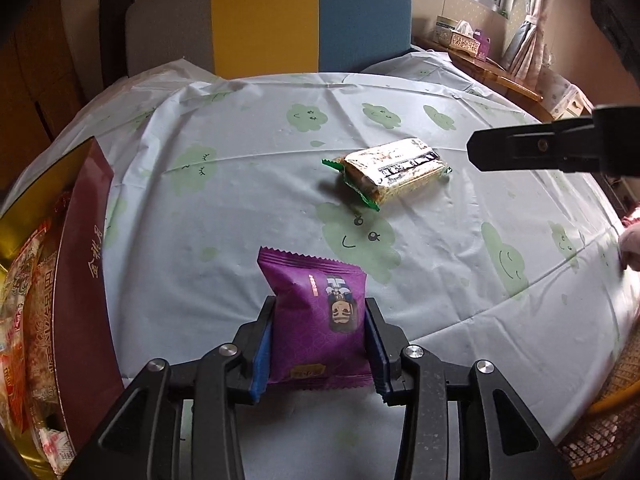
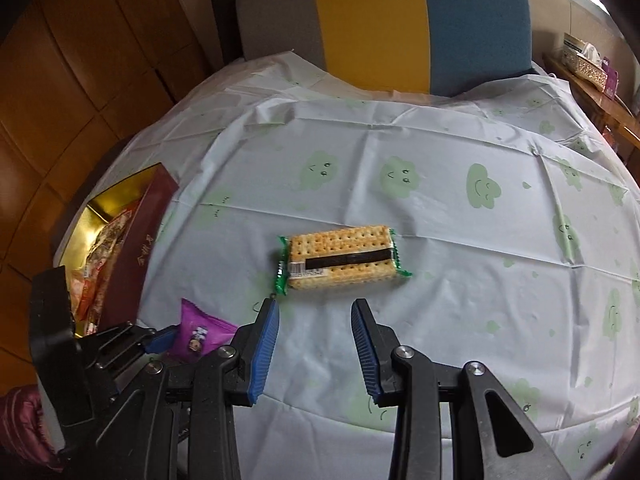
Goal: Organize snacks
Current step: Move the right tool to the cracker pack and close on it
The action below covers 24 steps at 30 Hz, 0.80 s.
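Note:
My left gripper [image 1: 319, 312] is shut on a purple snack packet [image 1: 320, 320], held above the table; the packet also shows in the right wrist view [image 2: 200, 334] between the left gripper's fingers. A clear packet of crackers with green ends [image 2: 340, 258] lies on the pale blue tablecloth, just ahead of my right gripper [image 2: 316, 316], which is open and empty. The cracker packet also shows in the left wrist view [image 1: 394, 170], with the right gripper [image 1: 520, 150] to its right.
A dark red box with a gold inside [image 1: 80, 264] holds several snack packets at the table's left edge; it also shows in the right wrist view [image 2: 132, 240]. A grey, yellow and blue chair back [image 2: 380, 20] stands behind the table. A tissue box [image 1: 464, 38] sits on a far shelf.

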Available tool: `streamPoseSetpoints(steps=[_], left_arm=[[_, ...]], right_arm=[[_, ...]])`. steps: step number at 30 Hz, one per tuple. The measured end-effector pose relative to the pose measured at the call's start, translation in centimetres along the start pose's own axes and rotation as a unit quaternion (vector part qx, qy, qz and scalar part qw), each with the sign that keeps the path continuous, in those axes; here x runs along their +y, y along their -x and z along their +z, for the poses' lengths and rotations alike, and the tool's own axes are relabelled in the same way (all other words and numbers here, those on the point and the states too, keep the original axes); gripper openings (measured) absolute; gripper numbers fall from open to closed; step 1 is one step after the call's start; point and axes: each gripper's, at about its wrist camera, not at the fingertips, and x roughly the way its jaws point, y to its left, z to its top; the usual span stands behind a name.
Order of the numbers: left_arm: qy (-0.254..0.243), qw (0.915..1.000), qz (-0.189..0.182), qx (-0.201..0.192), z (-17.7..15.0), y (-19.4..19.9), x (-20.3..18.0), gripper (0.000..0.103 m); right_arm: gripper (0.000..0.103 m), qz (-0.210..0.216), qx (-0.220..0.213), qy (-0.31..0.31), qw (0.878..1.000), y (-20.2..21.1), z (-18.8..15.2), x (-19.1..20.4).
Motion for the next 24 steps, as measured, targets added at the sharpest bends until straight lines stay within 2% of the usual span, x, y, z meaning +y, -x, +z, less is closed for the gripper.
streamPoseSetpoints(steps=[5, 14, 19, 24], left_arm=[[0.006, 0.9997, -0.007, -0.024, -0.5, 0.0, 0.4, 0.043], [0.013, 0.999, -0.021, -0.037, -0.9, 0.2, 0.8, 0.043], [0.022, 0.9988, -0.025, -0.037, -0.9, 0.2, 0.9, 0.043], [0.025, 0.9986, -0.028, -0.036, -0.8, 0.2, 1.0, 0.043]], right_arm=[[0.038, -0.022, 0.017, -0.004, 1.0, -0.9, -0.1, -0.1], [0.038, -0.059, 0.067, -0.017, 0.996, -2.6, -0.2, -1.2], [0.038, -0.076, 0.063, 0.022, 0.995, -3.1, 2.5, 0.1], [0.038, -0.093, 0.074, 0.072, 0.99, -6.7, 5.9, 1.2]])
